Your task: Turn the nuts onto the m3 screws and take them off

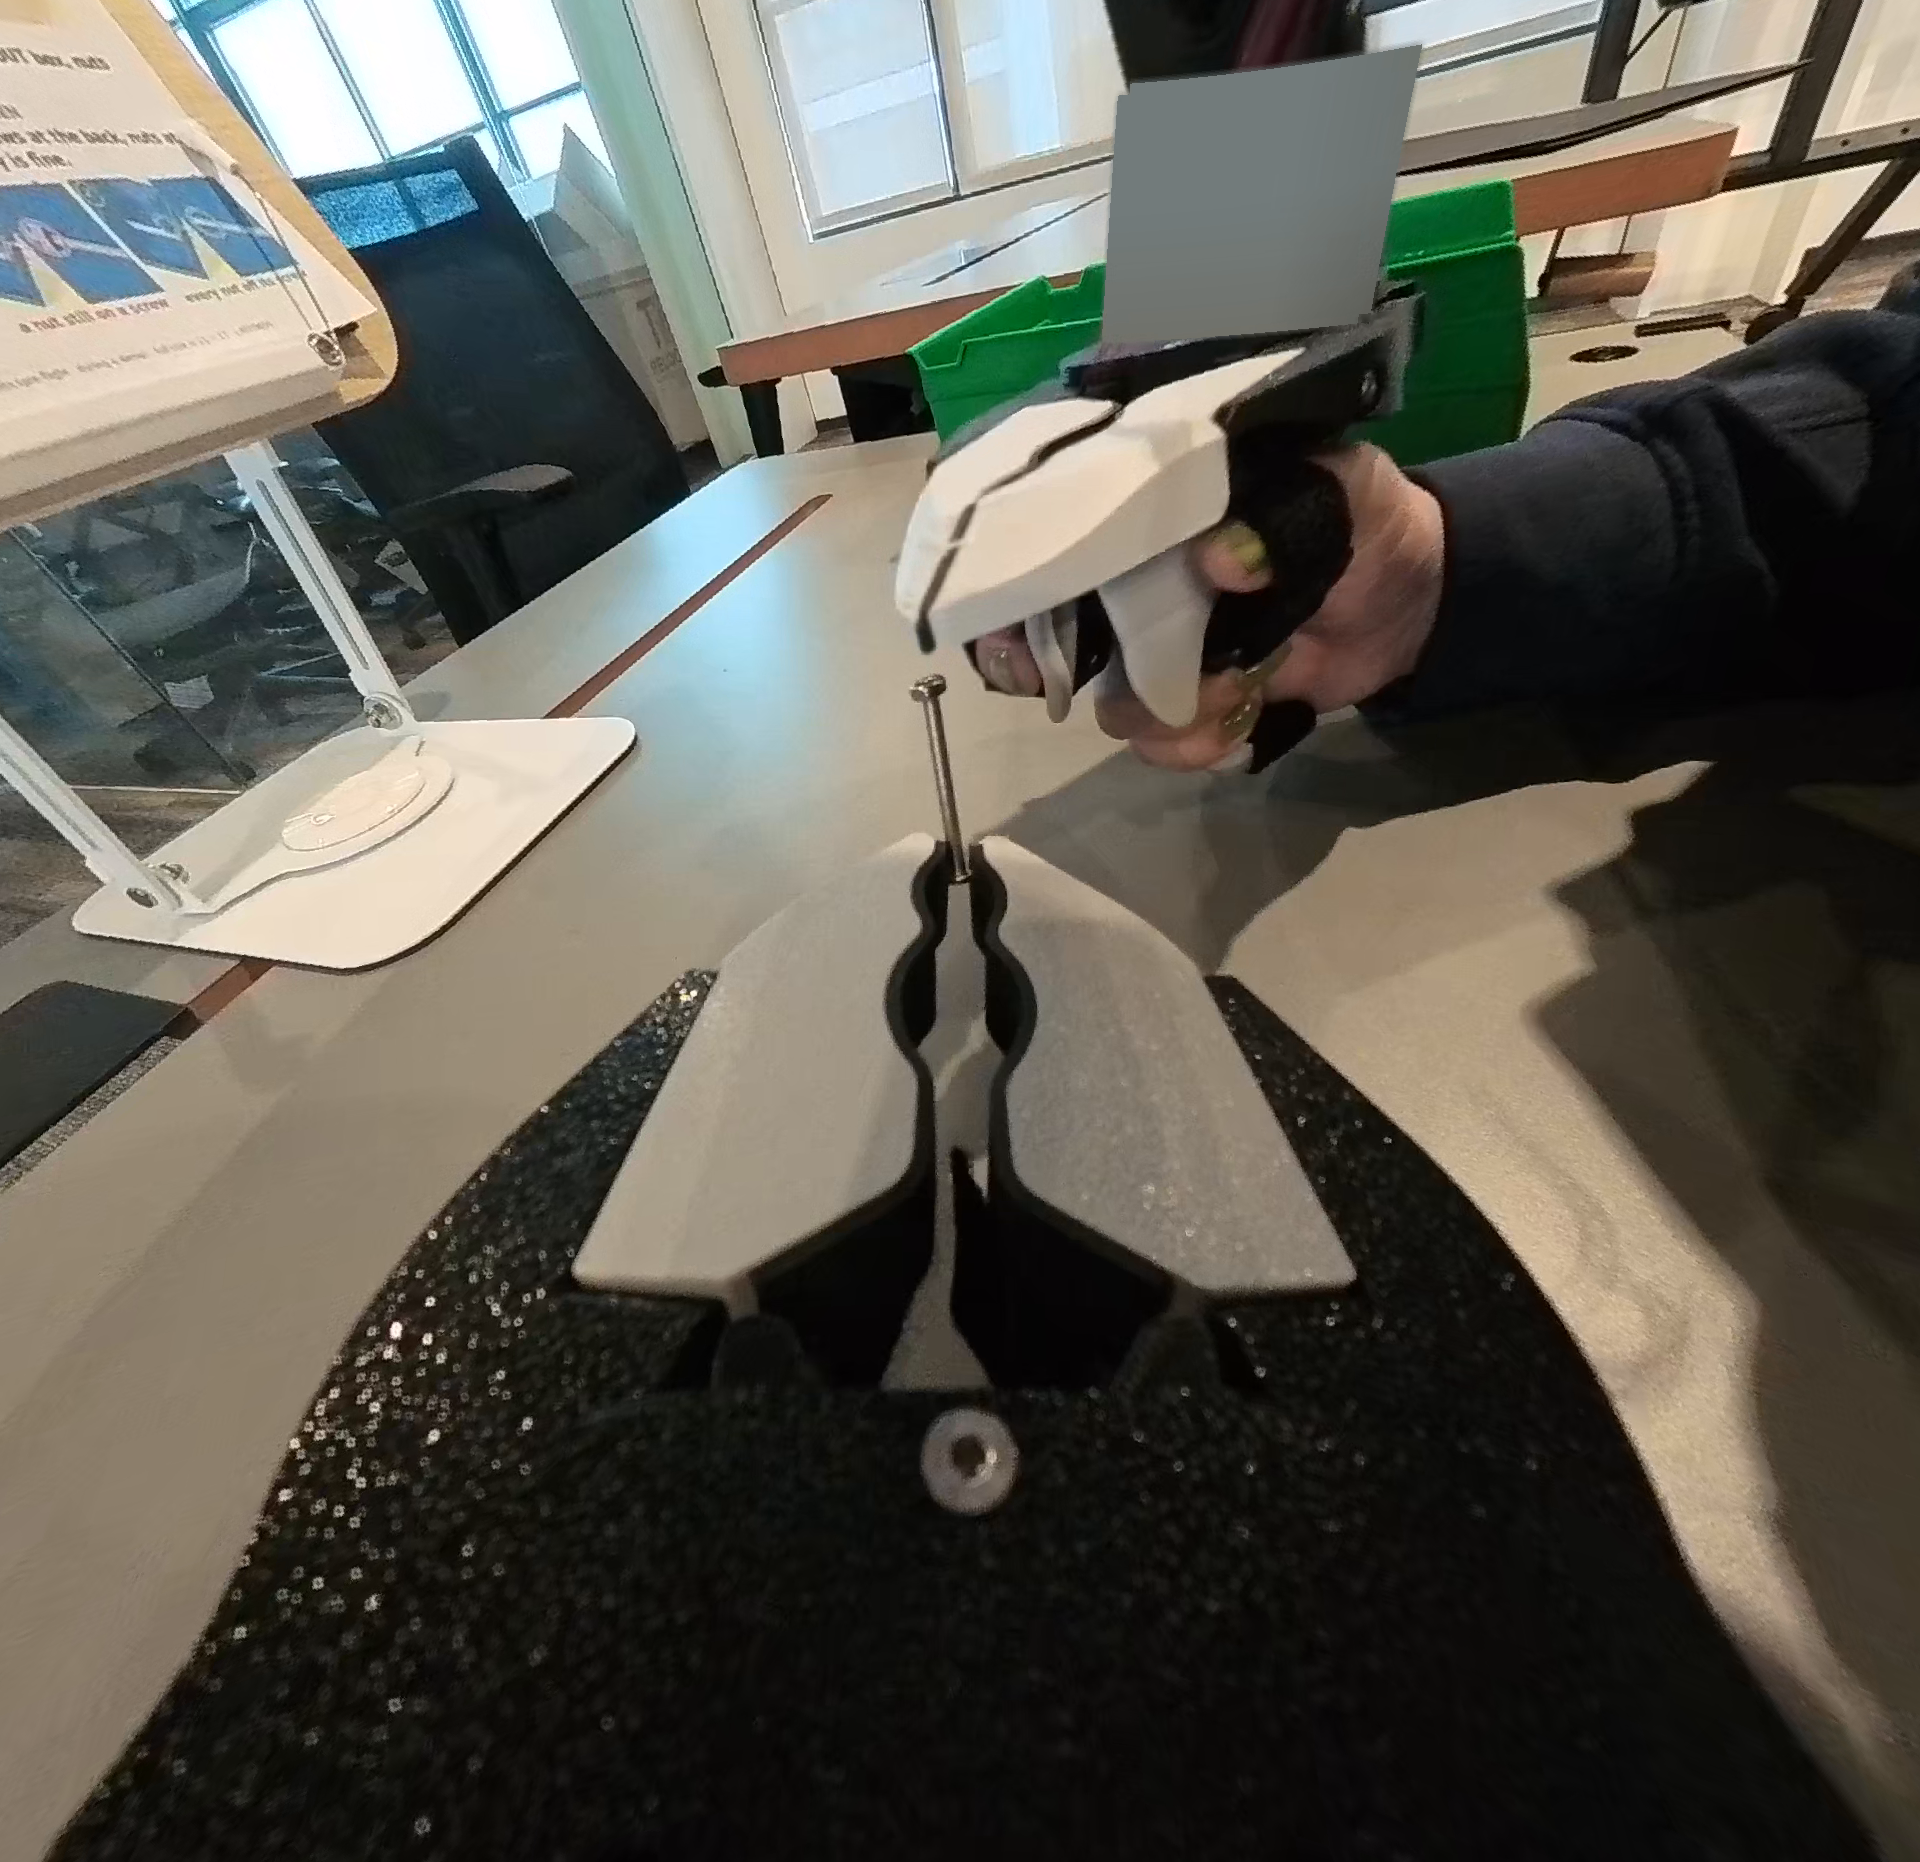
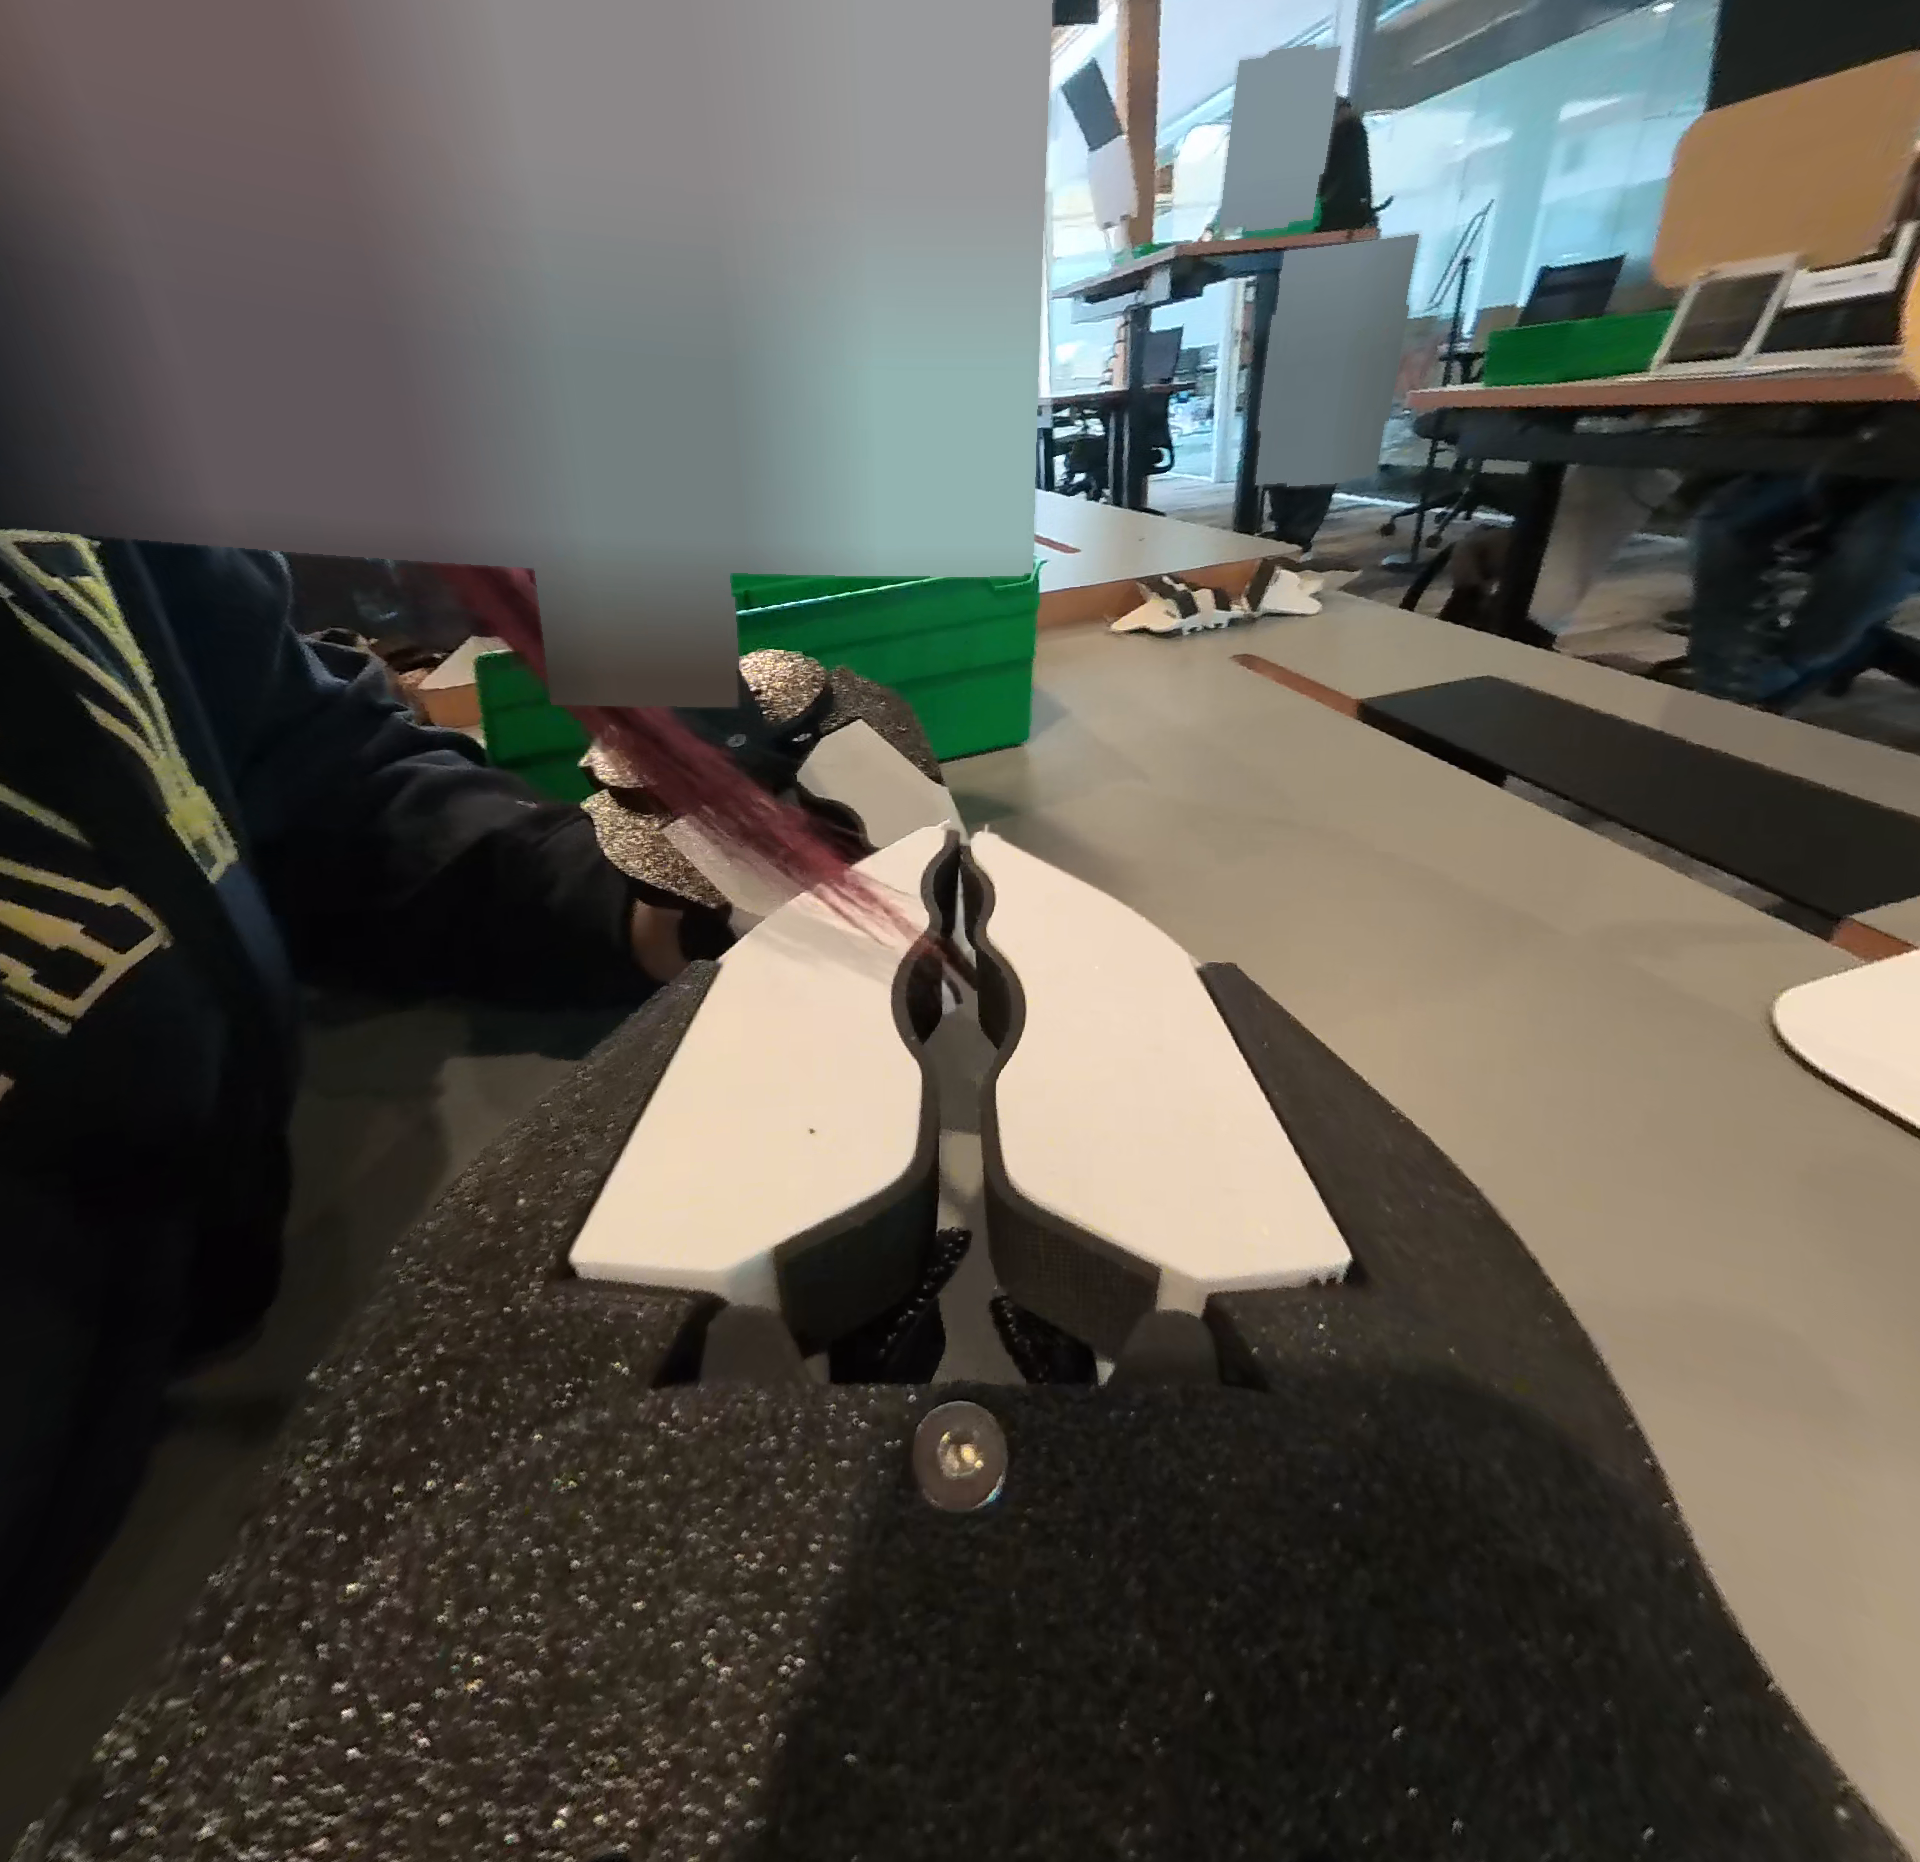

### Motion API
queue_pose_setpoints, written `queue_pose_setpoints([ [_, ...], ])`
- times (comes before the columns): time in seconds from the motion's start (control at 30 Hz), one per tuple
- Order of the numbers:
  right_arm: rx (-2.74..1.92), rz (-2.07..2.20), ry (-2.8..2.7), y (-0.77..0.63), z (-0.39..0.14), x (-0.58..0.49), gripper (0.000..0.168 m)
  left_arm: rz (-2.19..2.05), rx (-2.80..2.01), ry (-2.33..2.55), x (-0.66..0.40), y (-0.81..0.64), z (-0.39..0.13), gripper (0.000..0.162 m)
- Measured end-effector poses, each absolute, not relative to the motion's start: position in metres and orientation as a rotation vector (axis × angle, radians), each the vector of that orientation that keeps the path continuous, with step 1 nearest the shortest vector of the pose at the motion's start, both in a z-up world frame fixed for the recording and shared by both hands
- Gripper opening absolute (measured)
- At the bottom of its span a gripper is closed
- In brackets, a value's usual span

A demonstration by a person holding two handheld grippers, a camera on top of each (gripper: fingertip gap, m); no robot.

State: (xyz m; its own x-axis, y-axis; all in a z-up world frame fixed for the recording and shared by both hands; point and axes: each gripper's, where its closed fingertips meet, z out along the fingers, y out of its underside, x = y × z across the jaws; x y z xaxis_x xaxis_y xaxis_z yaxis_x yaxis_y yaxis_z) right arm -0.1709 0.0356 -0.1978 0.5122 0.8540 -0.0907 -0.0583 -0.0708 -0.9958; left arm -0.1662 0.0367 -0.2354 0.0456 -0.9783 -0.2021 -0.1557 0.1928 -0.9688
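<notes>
Left wrist view, centre frame: the left gripper (image 1: 961, 862) has its fingers (image 1: 831, 1043) pinched on the lower end of a screw (image 1: 943, 773), which stands upright over the grey bench (image 1: 312, 1137). Just above the screw head, the right gripper (image 1: 925, 607) hangs with its fingers closed; whether they hold a nut I cannot tell. A green bin (image 1: 1455, 285) sits behind.

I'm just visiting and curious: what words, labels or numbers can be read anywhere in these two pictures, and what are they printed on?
I won't copy writing out; here is where it stands.
Instruction sheet on the white stand: printed lines, legible.
White box behind the chair: grey letters, blurred.
Dark hoodie: yellow print, cut off.
Left gripper, right gripper, screw: none.
</notes>
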Motion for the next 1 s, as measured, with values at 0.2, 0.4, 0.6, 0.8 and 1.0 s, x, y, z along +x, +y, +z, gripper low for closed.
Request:
queue_pose_setpoints([
  [0.2, -1.449, 0.921, -0.784, 0.0313, -0.2011, -0.1767, 0.016, -0.939, -1.195, 1.362, -0.1661, 0.0365, -0.2356, 0.003],
  [0.4, -1.434, 0.908, -0.808, 0.0266, -0.2001, -0.1736, 0.009, -0.941, -1.196, 1.361, -0.1663, 0.0365, -0.2355, 0.003],
  [0.6, -1.452, 0.887, -0.786, 0.0327, -0.2008, -0.1735, 0.017, -0.940, -1.196, 1.362, -0.1663, 0.0364, -0.2355, 0.003],
  [0.8, -1.448, 0.924, -0.818, 0.0271, -0.2019, -0.1764, 0.012, -0.941, -1.197, 1.361, -0.1664, 0.0365, -0.2353, 0.003],
  [1.0, -1.469, 0.887, -0.783, 0.0341, -0.2033, -0.1750, 0.017, -0.940, -1.197, 1.362, -0.1663, 0.0362, -0.2356, 0.003],
])
